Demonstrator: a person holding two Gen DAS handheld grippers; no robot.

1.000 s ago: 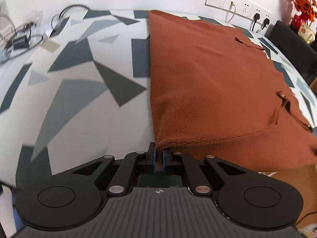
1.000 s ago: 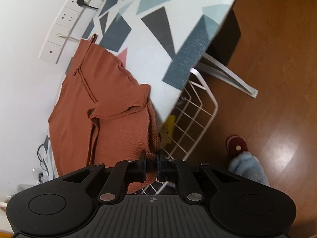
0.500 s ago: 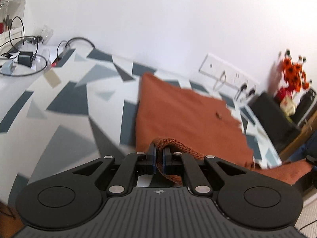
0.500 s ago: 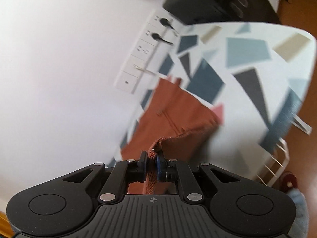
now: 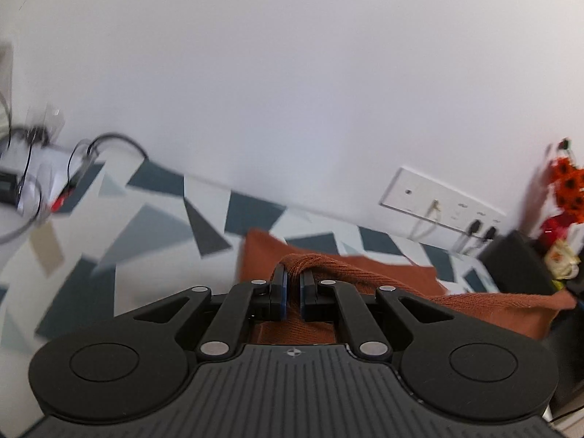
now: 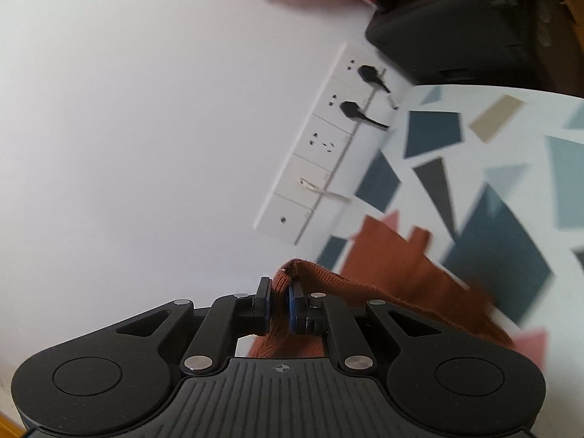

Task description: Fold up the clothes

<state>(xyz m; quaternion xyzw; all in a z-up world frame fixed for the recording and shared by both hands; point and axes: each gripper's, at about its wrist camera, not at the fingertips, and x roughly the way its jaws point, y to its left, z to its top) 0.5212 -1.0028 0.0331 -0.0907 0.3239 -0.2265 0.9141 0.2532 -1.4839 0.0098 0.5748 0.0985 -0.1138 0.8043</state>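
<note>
A rust-brown knitted garment (image 5: 394,277) lies on the table with the geometric-patterned cloth (image 5: 120,233), its near edge lifted off the surface. My left gripper (image 5: 293,277) is shut on a bunched fold of that edge, the fabric humping up over its fingertips. In the right wrist view the same rust-brown garment (image 6: 398,270) stretches from the table up to my right gripper (image 6: 280,288), which is shut on another fold of it. The near part of the garment is hidden behind both gripper bodies.
A white wall with a socket strip (image 5: 443,208) and plugged cables stands right behind the table. Cables and small devices (image 5: 29,182) lie at the table's far left. Orange flowers (image 5: 567,189) and a black box (image 5: 514,259) sit at the right end.
Both grippers have risen and swung toward the wall, lifting the garment's near edge off the table and carrying it over the rest of the garment. The floor and wire rack left the right view.
</note>
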